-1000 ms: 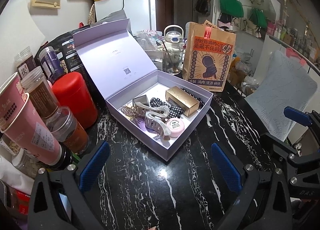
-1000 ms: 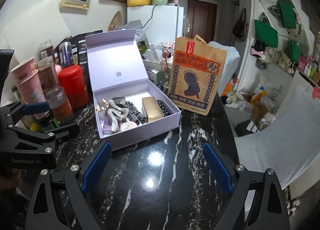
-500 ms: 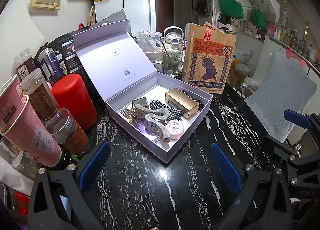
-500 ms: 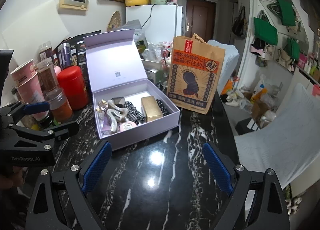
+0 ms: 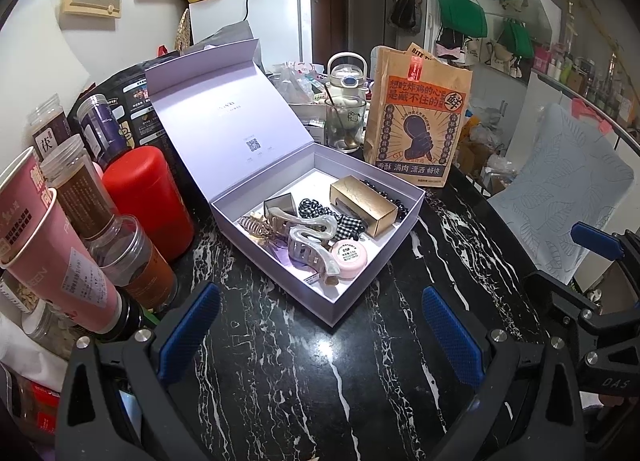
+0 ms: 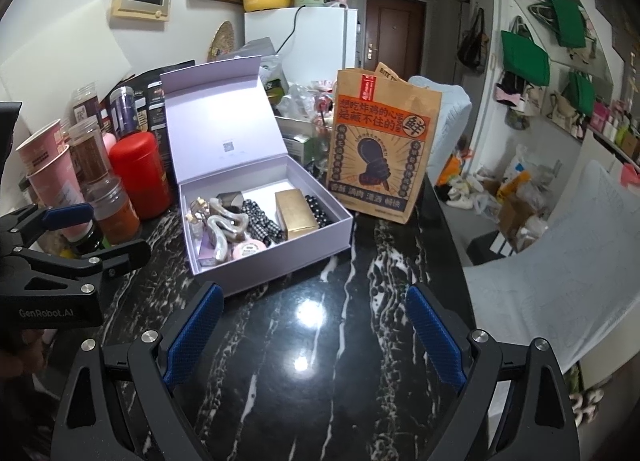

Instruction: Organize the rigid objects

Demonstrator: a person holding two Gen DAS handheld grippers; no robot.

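A: On the black marble table (image 5: 304, 381), in the left wrist view, the left gripper (image 5: 320, 325) hangs with its blue pads wide apart and nothing between them. At twelve o'clock from it sits the lilac box (image 5: 360, 293), lid propped open toward eleven.

B: And inside?

A: A gold carton (image 5: 362, 205) at the far side, a checked scrunchie (image 5: 316, 207) beside it, a pearly hair claw (image 5: 312, 245) in the middle, a round pink tin (image 5: 351, 255) touching the claw at the near edge. At nine o'clock of the box stands a red canister (image 5: 148, 197); at one o'clock, a brown paper bag (image 5: 416, 121).

B: The right wrist view?

A: The right gripper (image 6: 312, 333) is also spread wide over bare marble, empty. The box (image 6: 280, 261) lies at eleven o'clock, well apart from the pads, the carton (image 6: 296, 209) and claw (image 6: 222, 227) in it. The bag (image 6: 380, 149) stands upright at one o'clock, just beside the box. The left gripper (image 6: 100, 237) shows at nine o'clock.
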